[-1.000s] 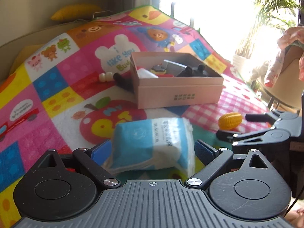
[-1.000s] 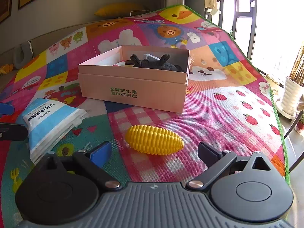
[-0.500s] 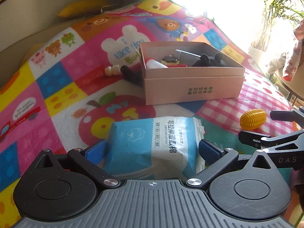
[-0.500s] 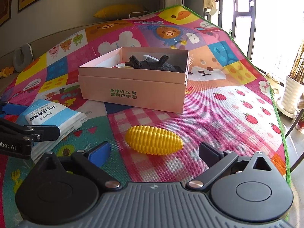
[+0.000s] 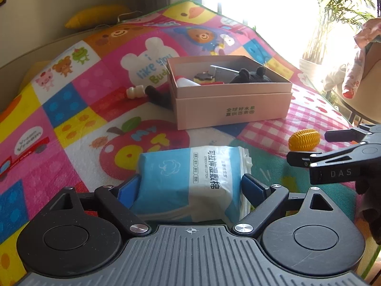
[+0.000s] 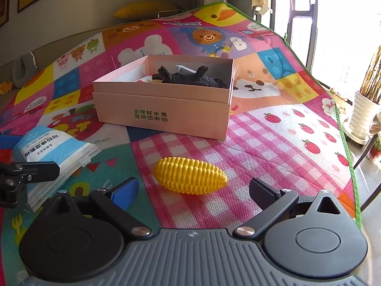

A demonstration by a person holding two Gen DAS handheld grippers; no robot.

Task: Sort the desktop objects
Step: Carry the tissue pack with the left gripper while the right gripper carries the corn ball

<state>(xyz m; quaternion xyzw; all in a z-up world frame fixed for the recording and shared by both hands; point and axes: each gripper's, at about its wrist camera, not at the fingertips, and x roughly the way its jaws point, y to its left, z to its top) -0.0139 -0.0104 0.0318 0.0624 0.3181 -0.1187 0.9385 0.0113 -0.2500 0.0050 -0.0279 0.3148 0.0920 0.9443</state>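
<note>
A blue-and-white pack of wet cotton pads [image 5: 190,181] lies on the play mat between the fingers of my left gripper [image 5: 193,188], which is open around it, the blue pads close to its sides. The pack also shows in the right wrist view [image 6: 54,150]. A yellow toy corn [image 6: 190,178] lies on the mat just ahead of my open, empty right gripper [image 6: 193,190]; it also shows in the left wrist view [image 5: 304,139]. A pink open box [image 6: 164,114] holds a black plush toy [image 6: 188,78] and other small items.
A white bottle cap piece [image 5: 135,92] and a dark object [image 5: 158,96] lie left of the box [image 5: 233,109]. The colourful mat's green edge [image 6: 343,128] runs along the right, with a white plant pot [image 6: 364,116] beyond. A yellow cushion [image 6: 145,10] lies at the back.
My left gripper has drawn back and turned, so the box sits farther right and the pack lies lower between the fingers. The right gripper has barely moved.
</note>
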